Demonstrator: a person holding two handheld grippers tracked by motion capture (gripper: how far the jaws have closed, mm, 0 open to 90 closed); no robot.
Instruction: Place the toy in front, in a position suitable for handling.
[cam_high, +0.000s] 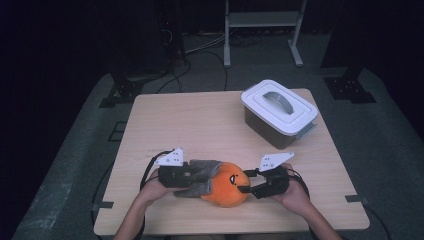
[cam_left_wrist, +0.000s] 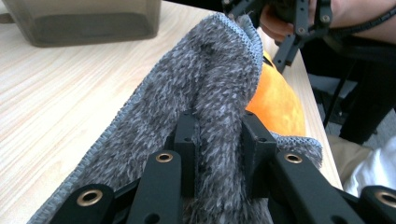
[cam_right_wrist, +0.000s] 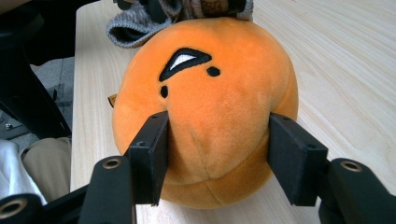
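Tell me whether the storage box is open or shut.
Shut: the white lid sits flat on the box, handle folded down.

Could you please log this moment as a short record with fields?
surface: wooden table
left gripper: shut on the grey cloth
right gripper: pads pressing both sides of the orange plush toy
cloth and toy: cloth lies against the toy's side
storage box: far right of the table, white lid on, apart from both grippers

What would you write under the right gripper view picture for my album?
The right gripper squeezes a round orange plush toy on a wooden table.
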